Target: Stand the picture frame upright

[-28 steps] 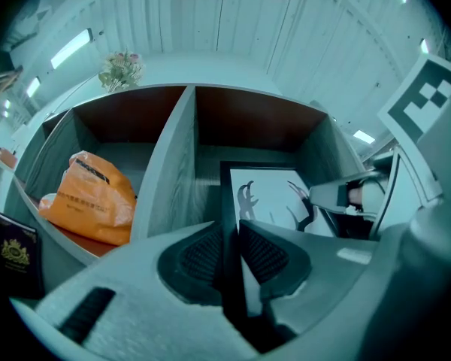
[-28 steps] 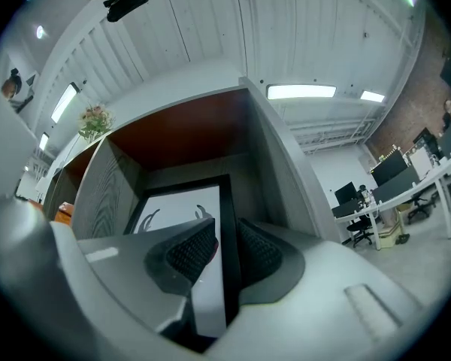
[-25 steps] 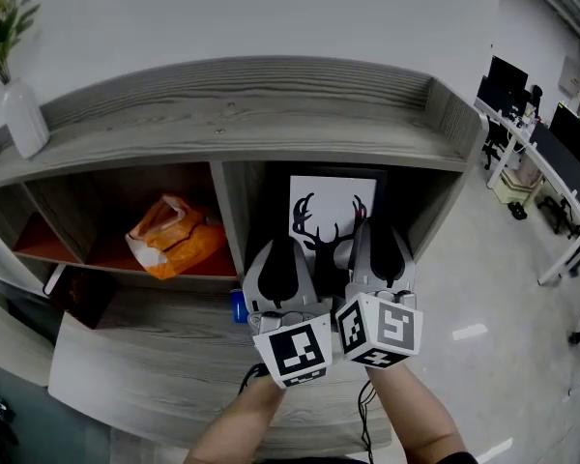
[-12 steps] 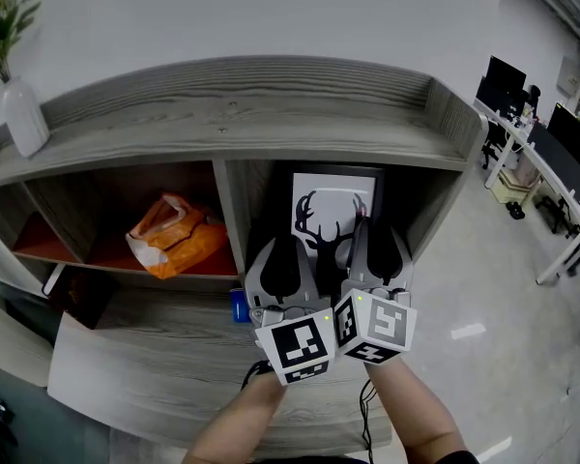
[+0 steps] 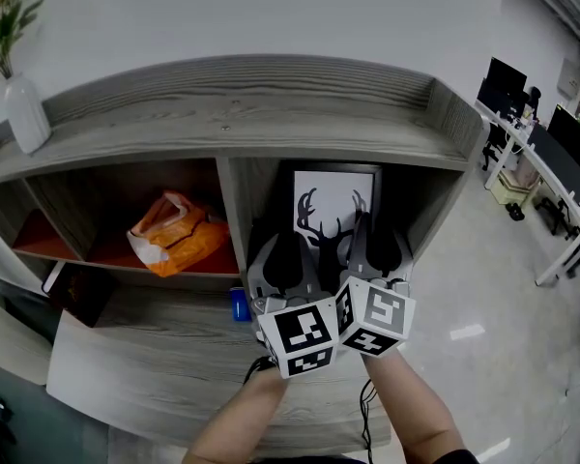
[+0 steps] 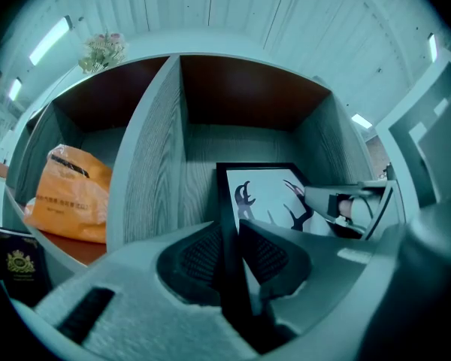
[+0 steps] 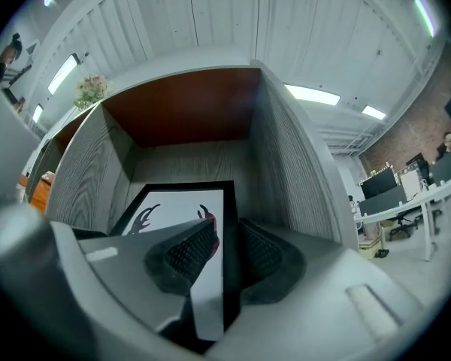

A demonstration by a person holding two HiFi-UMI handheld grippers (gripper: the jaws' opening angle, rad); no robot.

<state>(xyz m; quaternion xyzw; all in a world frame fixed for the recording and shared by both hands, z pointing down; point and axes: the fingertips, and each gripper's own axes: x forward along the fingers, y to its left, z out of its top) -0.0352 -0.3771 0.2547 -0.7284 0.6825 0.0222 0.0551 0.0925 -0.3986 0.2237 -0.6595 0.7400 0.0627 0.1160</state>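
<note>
**Both tongs at the picture frame's side edges**

The left tongs (image 6: 229,239) are clamped on the left edge of the black picture frame (image 5: 334,206), with a pad pressing on each side. The right tongs (image 7: 227,243) have the frame's right edge between their jaws, which have just been opening; the pads look slack on it. The frame shows a black antler print on white. It stands upright, facing outward, in the right-hand compartment of the grey wooden shelf unit (image 5: 232,114). An orange bag (image 5: 171,237) lies in the left compartment. A white vase (image 5: 25,116) stands on the unit's top, far left.
</note>
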